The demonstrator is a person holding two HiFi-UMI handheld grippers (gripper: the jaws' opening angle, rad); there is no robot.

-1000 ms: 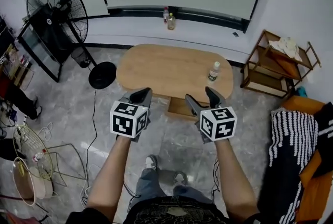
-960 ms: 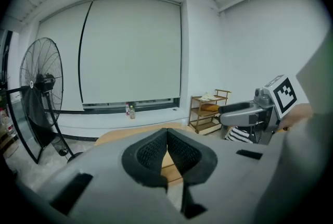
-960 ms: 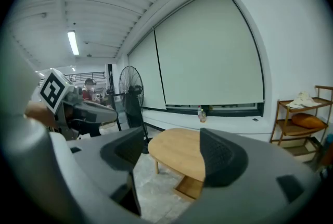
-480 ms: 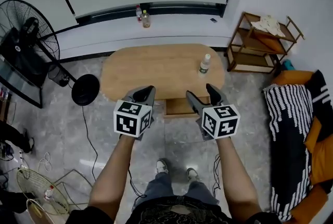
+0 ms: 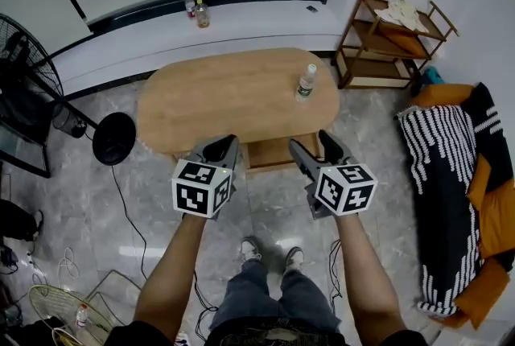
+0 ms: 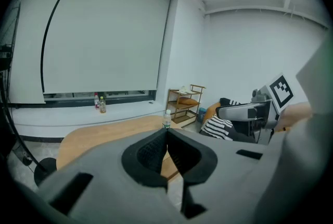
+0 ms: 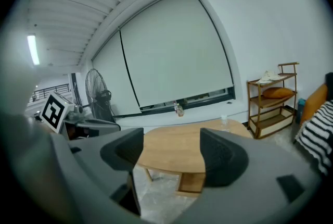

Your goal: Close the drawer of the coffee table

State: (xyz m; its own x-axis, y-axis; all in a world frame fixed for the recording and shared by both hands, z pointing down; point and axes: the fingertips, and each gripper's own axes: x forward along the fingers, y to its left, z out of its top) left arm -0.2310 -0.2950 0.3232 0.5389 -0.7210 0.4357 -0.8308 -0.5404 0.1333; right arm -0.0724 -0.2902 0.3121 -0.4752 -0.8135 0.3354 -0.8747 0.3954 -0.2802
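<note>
The oval wooden coffee table [image 5: 233, 99] stands ahead of me, and its drawer [image 5: 273, 151] sticks out from under the near edge. Both grippers hover over the floor just short of that edge, one on each side of the drawer. My left gripper [image 5: 219, 150] is shut with nothing in it; in the left gripper view [image 6: 166, 134] its tips meet. My right gripper [image 5: 315, 147] is open and empty, with the table [image 7: 177, 147] and drawer [image 7: 191, 182] showing through the gap in the right gripper view. A clear bottle [image 5: 305, 82] stands on the tabletop's right end.
A wooden shelf unit [image 5: 386, 39] stands at the back right, and a sofa with a striped blanket [image 5: 438, 167] is on the right. A standing fan [image 5: 24, 87] with its round base [image 5: 113, 139] is on the left. Two bottles [image 5: 197, 12] sit on the window ledge. Cables trail on the floor at the left.
The head view has swung right, so the fan slid toward the left edge and the sofa came further in. Both grippers sank slightly before the table's near edge. Jaws unchanged.
</note>
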